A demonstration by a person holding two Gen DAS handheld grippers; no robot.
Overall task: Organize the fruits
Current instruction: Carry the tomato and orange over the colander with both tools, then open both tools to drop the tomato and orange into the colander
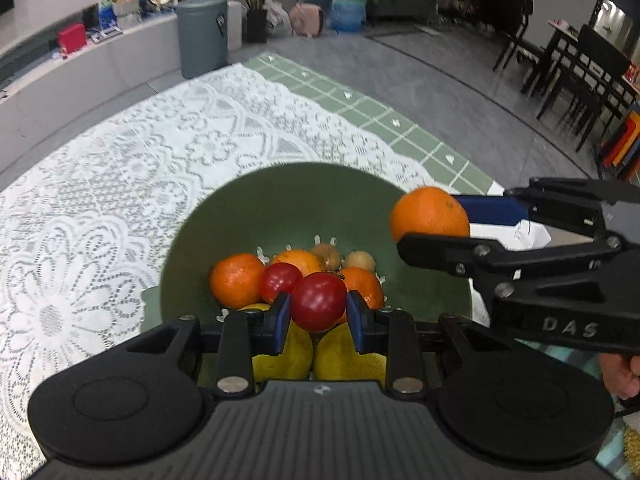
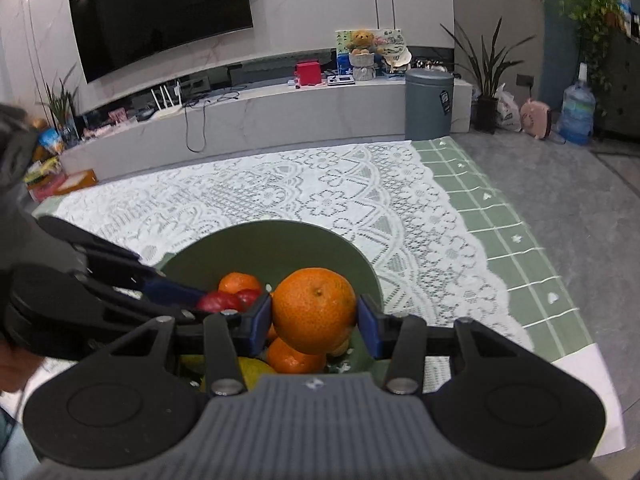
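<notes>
Left gripper closed on a red round fruit, blue pads pressing it from both sides, held over the green bowl. Directly below it, inside the bowl, two yellow fruits side by side; further in, a second red fruit, several oranges and two small brownish fruits.

Right gripper closed partway on a large orange, clamped between its blue pads, held above the near part of the same bowl. In left wrist view, this orange just outside the bowl's right rim, higher than the fruit pile.

Bowl standing on white lace cloth, laid over green checked tablecloth. Both grippers near each other, not touching.
</notes>
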